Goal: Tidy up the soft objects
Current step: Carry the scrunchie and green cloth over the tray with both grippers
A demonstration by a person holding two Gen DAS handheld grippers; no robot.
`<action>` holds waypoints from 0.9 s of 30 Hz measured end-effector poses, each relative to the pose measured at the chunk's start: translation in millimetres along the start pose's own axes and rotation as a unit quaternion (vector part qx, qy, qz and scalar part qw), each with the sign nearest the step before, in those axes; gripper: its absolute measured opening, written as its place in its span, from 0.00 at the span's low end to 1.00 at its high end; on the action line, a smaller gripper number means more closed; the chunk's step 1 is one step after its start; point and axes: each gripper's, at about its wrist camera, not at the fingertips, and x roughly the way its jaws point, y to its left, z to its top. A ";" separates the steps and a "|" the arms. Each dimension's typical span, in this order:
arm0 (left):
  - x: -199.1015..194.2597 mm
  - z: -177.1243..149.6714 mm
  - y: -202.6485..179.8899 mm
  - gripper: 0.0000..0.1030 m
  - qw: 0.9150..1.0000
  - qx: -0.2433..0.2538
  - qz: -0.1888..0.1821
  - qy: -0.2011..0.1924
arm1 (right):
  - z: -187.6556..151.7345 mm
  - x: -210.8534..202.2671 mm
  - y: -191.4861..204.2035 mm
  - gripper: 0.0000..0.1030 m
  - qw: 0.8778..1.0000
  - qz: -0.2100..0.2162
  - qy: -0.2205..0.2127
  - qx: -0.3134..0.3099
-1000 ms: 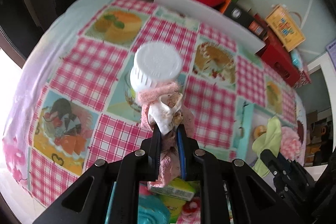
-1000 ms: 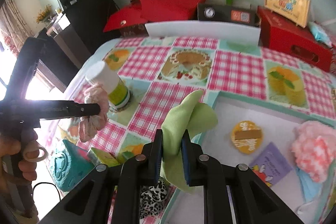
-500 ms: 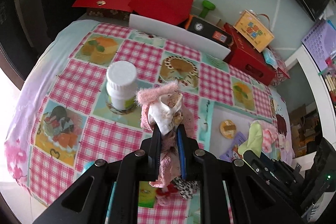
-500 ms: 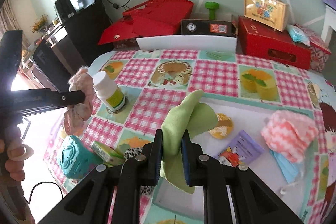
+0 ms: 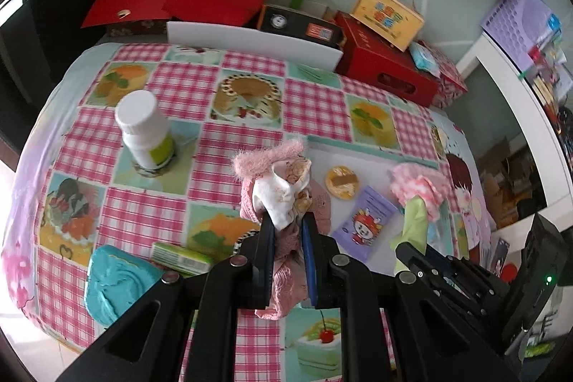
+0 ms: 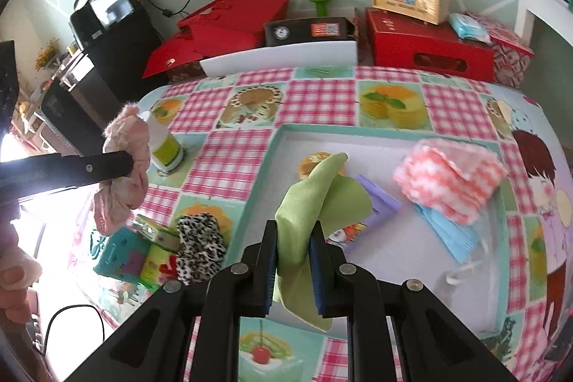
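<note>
Two tools, both clamped on fabric. My left tool (image 5: pixel 288 231) pinches a pink sock bundle (image 5: pixel 275 181), long axis upright, left of centre frame. My right tool (image 6: pixel 293 238) grips a green cloth (image 6: pixel 315 199), standing upward, directly over the white tray (image 6: pixel 394 256), probably nearer for dropping.

The tabletop (image 6: pixel 322 102), under a pink checked cake-print cloth, carries a white bottle (image 5: pixel 145 131), a teal pouch (image 5: pixel 114 285), a green packet (image 5: pixel 179 258), a leopard scrunchie (image 6: pixel 200 238) and a shallow tray (image 6: pixel 272 167).
</note>
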 end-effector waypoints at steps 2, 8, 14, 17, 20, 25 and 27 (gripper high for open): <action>2.2 -1.2 -6.0 0.14 1.000 0.006 -0.001 0.002 | -2.1 -1.1 -7.7 0.17 1.000 -0.004 0.000 0.010; 16.2 -3.7 -23.5 0.14 1.000 0.020 -0.010 0.008 | -6.0 -1.3 -31.8 0.17 0.999 -0.023 -0.001 0.040; 39.3 -5.1 -43.6 0.14 0.999 0.038 -0.025 0.012 | -9.8 5.7 -50.8 0.17 0.997 -0.045 0.000 0.063; 52.5 -4.4 -50.6 0.14 0.998 0.044 -0.030 0.016 | -9.9 10.5 -59.2 0.17 0.996 -0.054 0.003 0.074; 63.0 -4.7 -58.3 0.14 0.998 0.051 -0.036 0.014 | -9.1 11.5 -65.4 0.17 0.995 -0.061 0.001 0.080; 78.3 -8.2 -69.7 0.15 0.997 0.066 -0.045 0.018 | -9.9 9.6 -73.2 0.17 0.994 -0.079 -0.004 0.079; 85.0 -10.8 -72.9 0.15 0.996 0.073 -0.046 0.023 | -10.8 9.5 -75.4 0.17 0.993 -0.085 -0.002 0.078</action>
